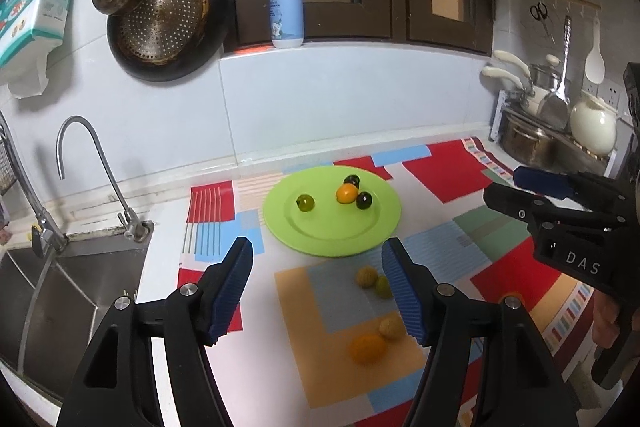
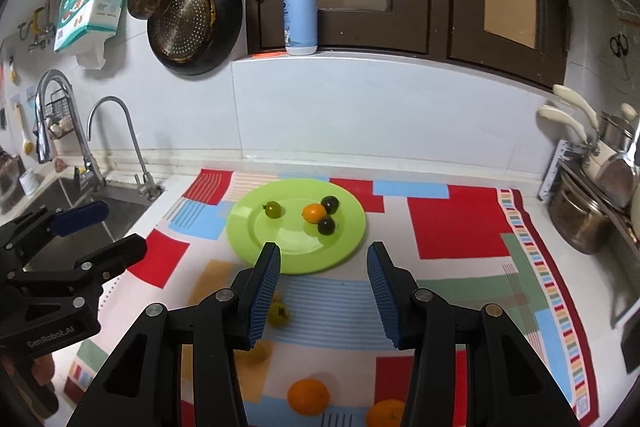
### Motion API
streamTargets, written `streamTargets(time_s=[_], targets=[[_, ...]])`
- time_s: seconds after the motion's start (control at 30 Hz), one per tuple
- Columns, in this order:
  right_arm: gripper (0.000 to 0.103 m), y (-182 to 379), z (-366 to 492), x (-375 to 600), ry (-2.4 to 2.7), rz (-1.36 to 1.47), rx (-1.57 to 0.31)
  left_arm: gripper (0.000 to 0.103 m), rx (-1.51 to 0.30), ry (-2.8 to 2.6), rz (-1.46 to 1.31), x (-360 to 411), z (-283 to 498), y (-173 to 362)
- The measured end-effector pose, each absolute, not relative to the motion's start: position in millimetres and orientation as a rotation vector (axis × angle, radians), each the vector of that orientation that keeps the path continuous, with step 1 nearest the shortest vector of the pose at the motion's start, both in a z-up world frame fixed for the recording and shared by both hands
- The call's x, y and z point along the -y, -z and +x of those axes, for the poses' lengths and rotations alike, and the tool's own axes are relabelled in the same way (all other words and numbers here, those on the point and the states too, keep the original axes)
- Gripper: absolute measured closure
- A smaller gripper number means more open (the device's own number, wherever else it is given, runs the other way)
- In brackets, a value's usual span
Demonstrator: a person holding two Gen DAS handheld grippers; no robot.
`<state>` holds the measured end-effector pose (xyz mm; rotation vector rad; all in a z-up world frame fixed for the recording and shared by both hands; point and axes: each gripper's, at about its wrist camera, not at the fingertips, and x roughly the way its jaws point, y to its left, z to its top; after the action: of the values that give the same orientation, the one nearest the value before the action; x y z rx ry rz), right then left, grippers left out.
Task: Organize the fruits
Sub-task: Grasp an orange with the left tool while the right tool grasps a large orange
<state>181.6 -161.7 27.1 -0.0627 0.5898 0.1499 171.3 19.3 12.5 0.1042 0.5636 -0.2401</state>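
Left wrist view: left gripper (image 1: 316,287) held above the mat (image 1: 440,183), fingers apart and empty, aimed at loose fruit (image 1: 367,277) just short of the plate (image 1: 288,227), probably lined up for a pick. Four small fruits already gathered on the plate.

Right wrist view: right gripper (image 2: 323,293) likewise spread wide and empty, hovering over an orange (image 2: 308,397) near the mat's front edge; plate (image 2: 248,239) beyond, evidently the collecting spot.

Four fruits (image 2: 314,213) lie on the plate (image 2: 248,231), sink (image 2: 92,211) to its left
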Motion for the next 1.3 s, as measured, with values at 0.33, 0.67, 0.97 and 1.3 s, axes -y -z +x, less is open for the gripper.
streamTargets(time_s=[0.33, 0.67, 0.97, 1.3], targets=[[0.052, -6.0, 158.0, 159.7, -0.105, -0.068, -0.625, 0.037, -0.586, 0.276, 0.117, -21.3, 158.7, 5.7], [0.052, 16.5, 145.3, 153.4, -0.093, -0.121, -0.657, 0.037, -0.649, 0.3, 0.124, -21.2, 160.0, 31.8], [0.052, 48.0, 145.1, 155.2, -0.121, -0.111, -0.755, 0.037, -0.7, 0.333, 0.145, -13.2, 160.5, 59.6], [0.052, 80.6, 148.7, 158.2, -0.153, -0.095, -0.847, 0.037, -0.771, 0.361, 0.155, -1.8, 167.0, 89.7]])
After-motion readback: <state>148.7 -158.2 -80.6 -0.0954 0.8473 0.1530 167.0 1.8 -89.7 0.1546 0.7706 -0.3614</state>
